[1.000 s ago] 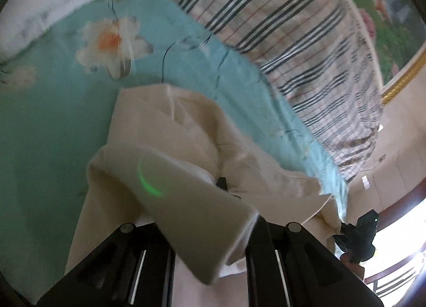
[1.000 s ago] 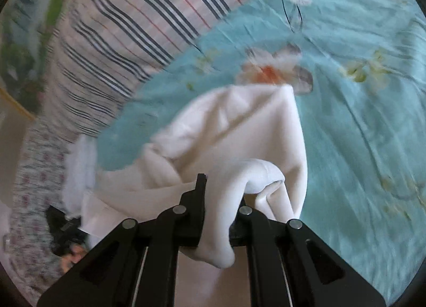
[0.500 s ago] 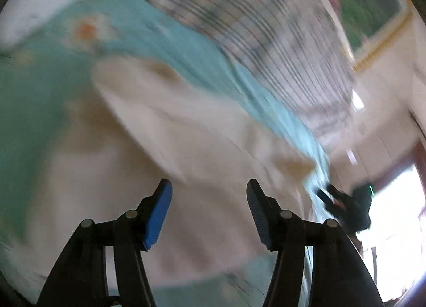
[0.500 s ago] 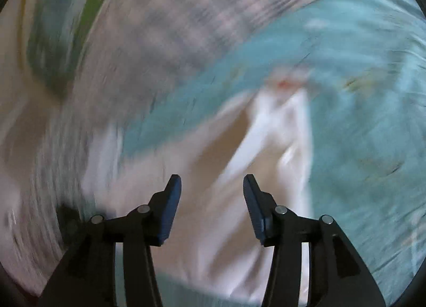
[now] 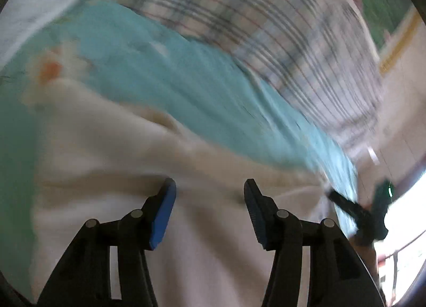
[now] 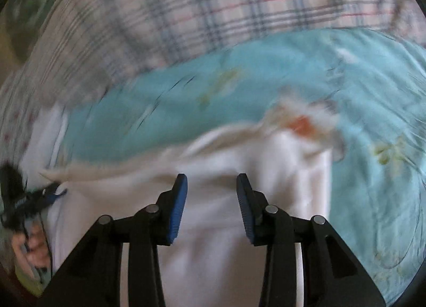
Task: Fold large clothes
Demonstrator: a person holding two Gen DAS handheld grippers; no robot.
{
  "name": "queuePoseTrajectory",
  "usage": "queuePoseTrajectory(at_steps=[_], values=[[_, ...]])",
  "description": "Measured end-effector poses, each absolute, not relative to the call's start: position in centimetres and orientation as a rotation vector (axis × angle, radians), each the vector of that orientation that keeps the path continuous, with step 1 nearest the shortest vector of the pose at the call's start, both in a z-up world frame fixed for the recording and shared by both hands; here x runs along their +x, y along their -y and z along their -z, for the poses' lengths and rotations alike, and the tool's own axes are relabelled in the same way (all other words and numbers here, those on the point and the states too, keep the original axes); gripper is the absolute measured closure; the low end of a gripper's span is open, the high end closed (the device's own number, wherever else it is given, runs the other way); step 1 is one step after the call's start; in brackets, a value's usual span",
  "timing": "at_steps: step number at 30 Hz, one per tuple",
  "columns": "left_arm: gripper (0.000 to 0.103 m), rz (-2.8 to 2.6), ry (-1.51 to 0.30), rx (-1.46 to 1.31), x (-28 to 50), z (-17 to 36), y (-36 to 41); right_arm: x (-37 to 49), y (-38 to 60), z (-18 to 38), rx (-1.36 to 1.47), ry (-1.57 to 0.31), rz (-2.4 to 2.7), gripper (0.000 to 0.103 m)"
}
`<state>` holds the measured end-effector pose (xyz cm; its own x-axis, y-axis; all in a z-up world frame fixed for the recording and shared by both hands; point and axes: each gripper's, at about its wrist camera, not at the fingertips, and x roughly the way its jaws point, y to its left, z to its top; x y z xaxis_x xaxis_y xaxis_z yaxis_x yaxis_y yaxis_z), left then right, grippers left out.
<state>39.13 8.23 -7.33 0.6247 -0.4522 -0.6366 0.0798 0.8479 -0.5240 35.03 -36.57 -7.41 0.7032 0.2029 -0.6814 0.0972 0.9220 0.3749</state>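
One cream garment lies across the lower half of each blurred view, on one turquoise flowered sheet, with one plaid blanket along the top. Two grippers show. The left gripper has jaws that have just closed slightly, standing apart above the cloth with nothing pinched. The right gripper has likewise narrowed a little, its jaws empty. Only the left view shows a white pillow at upper left; only the right view shows a hand at lower left.
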Motion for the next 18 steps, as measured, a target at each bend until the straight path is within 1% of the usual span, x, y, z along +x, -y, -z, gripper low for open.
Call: queuePoseTrajectory(at_steps=[5, 8, 11, 14, 18], values=[[0.048, 0.188, -0.79, -0.584, 39.7, 7.1, -13.3, 34.2, 38.2, 7.5, 0.515, -0.764, 0.007, 0.064], [0.048, 0.182, -0.782, -0.599, 37.1, 7.0, -14.6, 31.9, 37.6, 6.6, 0.534, -0.729, -0.005, 0.064], [0.048, 0.223, -0.797, -0.59, 33.0, 7.4, -13.6, 28.9, 36.8, 6.2, 0.552, -0.712, -0.054, 0.063], [0.048, 0.274, -0.809, -0.609, 29.0, 7.7, -11.6, 26.6, 34.8, 7.0, 0.571, -0.739, -0.115, 0.063], [0.039, 0.329, -0.828, -0.642, 23.7, 8.1, -9.5, 23.8, 32.1, 8.3, 0.57, -0.781, -0.173, 0.063]])
